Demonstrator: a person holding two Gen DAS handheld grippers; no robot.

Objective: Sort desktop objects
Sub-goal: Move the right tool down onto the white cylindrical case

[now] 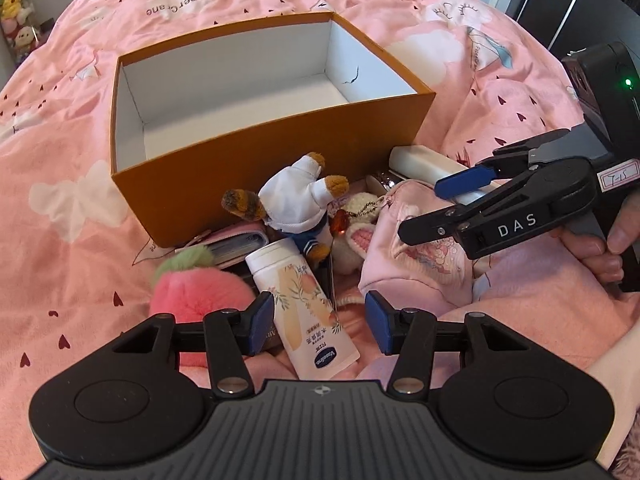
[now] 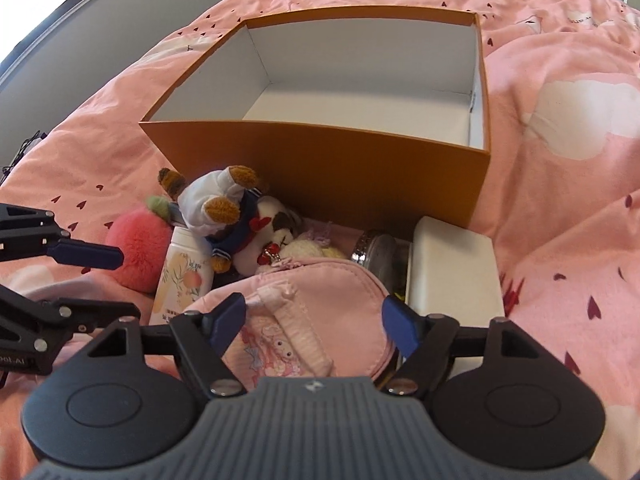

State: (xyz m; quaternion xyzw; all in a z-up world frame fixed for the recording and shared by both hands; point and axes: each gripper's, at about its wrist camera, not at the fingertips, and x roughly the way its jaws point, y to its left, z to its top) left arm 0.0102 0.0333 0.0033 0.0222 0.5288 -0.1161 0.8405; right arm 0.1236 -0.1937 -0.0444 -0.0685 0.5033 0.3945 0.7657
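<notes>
An empty orange box (image 1: pixel 280 168) (image 2: pixel 320 160) with a white inside stands on the pink bedspread. A heap lies against its near wall: a plush bear in a white sailor suit (image 1: pixel 296 200) (image 2: pixel 216 208), a fluffy pink peach (image 1: pixel 196 288) (image 2: pixel 140 248), a white lotion tube (image 1: pixel 304 296) (image 2: pixel 180 276) and a pink pouch (image 1: pixel 420 264) (image 2: pixel 320 296). My left gripper (image 1: pixel 320 324) (image 2: pixel 124 284) is open astride the tube's lower end, with a gap at the right pad. My right gripper (image 2: pixel 312 322) (image 1: pixel 436 208) hangs open over the pouch.
A white case (image 1: pixel 420 162) (image 2: pixel 452 272) and a glass jar with a metal lid (image 2: pixel 376 252) lie at the heap's right. A pink wallet (image 1: pixel 236 244) and a cream knitted toy (image 1: pixel 360 220) sit under the bear. A person's hand (image 1: pixel 600 248) holds the right gripper.
</notes>
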